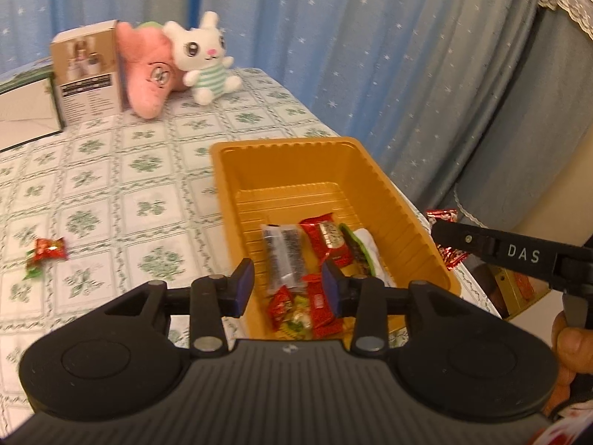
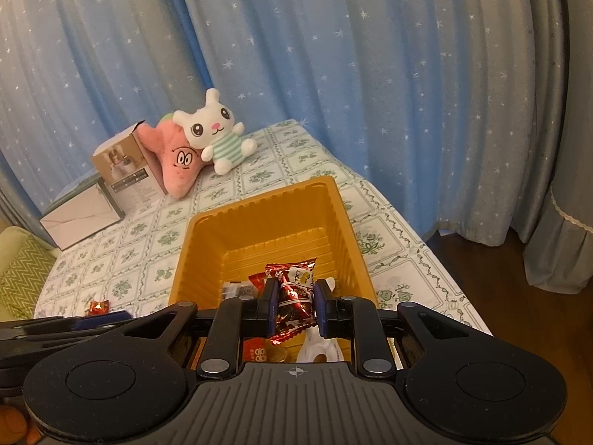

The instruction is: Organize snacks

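An orange plastic tray (image 1: 296, 155) (image 2: 259, 218) stands on the tablecloth near the table's right edge. Several wrapped snacks lie at its near end: a clear packet with dark contents (image 1: 282, 256), a red packet (image 1: 331, 241) and a green and white one (image 1: 365, 250). My left gripper (image 1: 288, 286) hangs open over that end, its blue pads (image 1: 244, 285) apart and touching nothing. My right gripper (image 2: 294, 298) (image 1: 444, 235) is shut on a shiny red snack packet (image 2: 292, 306) (image 1: 441, 217) above the tray's near right side. One loose red candy (image 1: 48, 250) (image 2: 98, 307) lies on the cloth left of the tray.
At the back of the table are a white plush rabbit (image 1: 207, 55) (image 2: 218, 133), a pink plush (image 1: 152, 74) (image 2: 178, 159), a cardboard box (image 1: 87, 74) (image 2: 126, 170) and a flat white box (image 2: 79, 218). Blue starred curtains hang behind. The table's edge (image 2: 437, 256) drops to dark floor on the right.
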The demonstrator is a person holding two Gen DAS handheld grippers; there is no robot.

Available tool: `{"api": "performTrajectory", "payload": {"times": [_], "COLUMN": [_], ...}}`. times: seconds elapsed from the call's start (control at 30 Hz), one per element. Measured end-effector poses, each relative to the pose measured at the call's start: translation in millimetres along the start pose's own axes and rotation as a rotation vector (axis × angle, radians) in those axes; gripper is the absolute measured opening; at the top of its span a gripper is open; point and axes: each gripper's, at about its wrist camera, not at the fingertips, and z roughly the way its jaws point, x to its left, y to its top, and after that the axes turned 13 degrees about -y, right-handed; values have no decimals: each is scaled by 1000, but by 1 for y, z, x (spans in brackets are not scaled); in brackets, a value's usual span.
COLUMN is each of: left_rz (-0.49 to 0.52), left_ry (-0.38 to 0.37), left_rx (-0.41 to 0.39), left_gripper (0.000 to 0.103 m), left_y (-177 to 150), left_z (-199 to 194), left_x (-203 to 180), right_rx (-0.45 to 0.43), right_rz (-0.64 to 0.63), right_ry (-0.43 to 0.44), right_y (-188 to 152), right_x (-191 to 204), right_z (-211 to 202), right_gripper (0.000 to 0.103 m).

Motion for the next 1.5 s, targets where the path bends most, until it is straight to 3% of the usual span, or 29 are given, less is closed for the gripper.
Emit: {"api": "performTrajectory", "payload": {"times": [0.5,0.53,0.6,0.63,1.0,1.5], "left_rz": [-59,-63,-70,-74,-96,-127], "left_ry": [58,60,64,67,88,145], "left_rx": [-60,-61,-61,-63,-88,-152], "left_gripper": [48,48,49,50,60,80], "left_y": [-15,-16,-19,-20,-32,-48], "left_z": [-38,-39,-41,-43,-66,-119], "left_x": [22,24,27,28,34,48], "right_rx": [55,53,42,33,25,35], "right_rz": [14,28,52,60,94,2], "right_ry": [57,64,66,60,73,126], "right_y": [10,10,10,9,-3,-24], "right_x": [12,11,7,5,4,51], "right_z": [20,19,16,14,-19,-47], "right_gripper": [23,26,54,58,59,62]}}
